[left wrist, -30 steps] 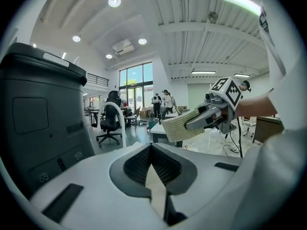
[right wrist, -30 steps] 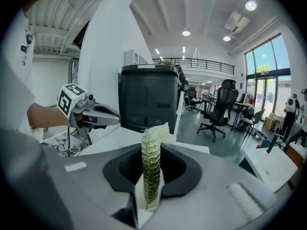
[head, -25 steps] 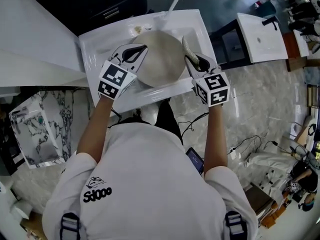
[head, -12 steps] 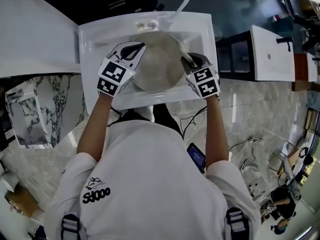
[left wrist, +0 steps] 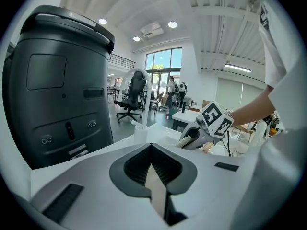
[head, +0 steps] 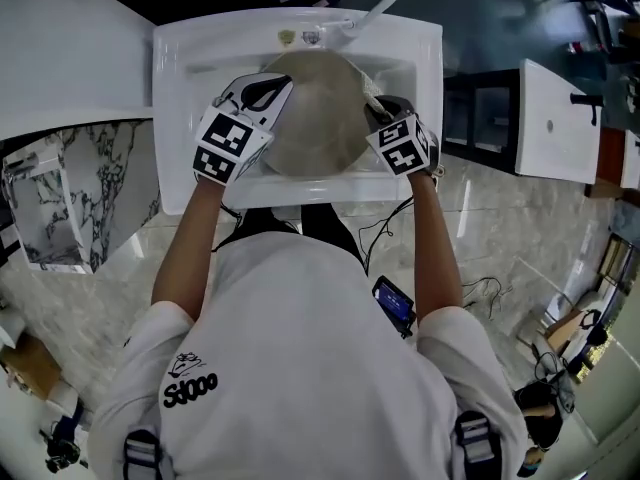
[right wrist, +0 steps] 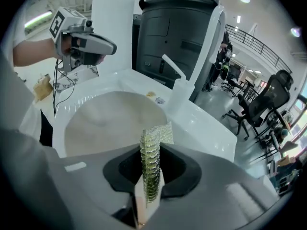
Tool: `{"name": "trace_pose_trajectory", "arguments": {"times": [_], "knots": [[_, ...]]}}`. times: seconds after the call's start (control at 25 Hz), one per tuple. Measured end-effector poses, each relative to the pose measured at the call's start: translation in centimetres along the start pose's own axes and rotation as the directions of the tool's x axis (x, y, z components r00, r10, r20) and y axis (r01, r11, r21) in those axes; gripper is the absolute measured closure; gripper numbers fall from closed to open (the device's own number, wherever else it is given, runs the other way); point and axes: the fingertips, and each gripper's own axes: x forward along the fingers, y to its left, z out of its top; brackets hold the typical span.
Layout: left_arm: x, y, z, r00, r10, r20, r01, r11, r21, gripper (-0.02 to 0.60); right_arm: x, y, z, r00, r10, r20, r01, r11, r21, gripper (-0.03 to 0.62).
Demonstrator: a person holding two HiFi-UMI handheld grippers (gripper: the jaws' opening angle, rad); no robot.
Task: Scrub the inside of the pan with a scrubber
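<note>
The pan lies in the white sink, its pale round inside facing up and filling most of the basin. Only a narrow band of white shows round its rim at the left and front, with a little more room at the back, where the white faucet curves in over the far edge. In the right gripper view the pan's inside is bare and unobstructed from the near rim to the far wall. The right gripper sits at the pan's right edge, its jaws clamped on a scrubber. In its own view the right gripper holds the scrubber upright, a thin greenish-yellow mesh pad whose free top corner reaches past the jaw tips toward the pan. Whether it touches the pan's surface cannot be told. The left gripper hangs over the pan's left rim. From the right gripper view it is above the sink's edge and clear of the pan. In its own view the left gripper has its jaws pressed together, and nothing shows between them. A big dark grey machine stands close behind the sink's back edge, just beyond the faucet.
</note>
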Motion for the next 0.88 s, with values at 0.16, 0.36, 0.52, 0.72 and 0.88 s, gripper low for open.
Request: {"name": "trace_pose_trajectory", "arguments": {"times": [0.16,0.36,0.52,0.72,0.88], "knots": [[0.4,-0.3,-1.3,1.000,-0.007,-0.019,0.006,0.999,-0.032,0.575,1.1,-0.2,-0.2,0.999,0.006,-0.034,-0.007,0.999,-0.053,0.517],[0.8,0.2,-1.8,1.000,-0.004,-0.023,0.003,0.998,-0.056,0.575,2.4,1.0,-0.8,0.992,0.016,-0.128,-0.049,0.964,-0.261,0.516],[0.9,0.4,-2.1,1.000,-0.007,-0.024,0.005,0.998,-0.066,0.575,3.8,2.1,-1.5,0.978,0.111,-0.176,-0.153,0.957,-0.246,0.514],[1.1,0.3,-2.6,1.000,-0.018,-0.024,0.016,0.997,-0.078,0.575,4.6,2.4,-1.9,0.957,0.154,-0.246,-0.213,0.949,-0.231,0.514],[1.1,0.1,-2.8,0.999,-0.028,-0.034,0.025,0.996,-0.090,0.575,5.6,3.2,-2.6,0.926,0.166,-0.340,-0.273,0.915,-0.297,0.511]]}}
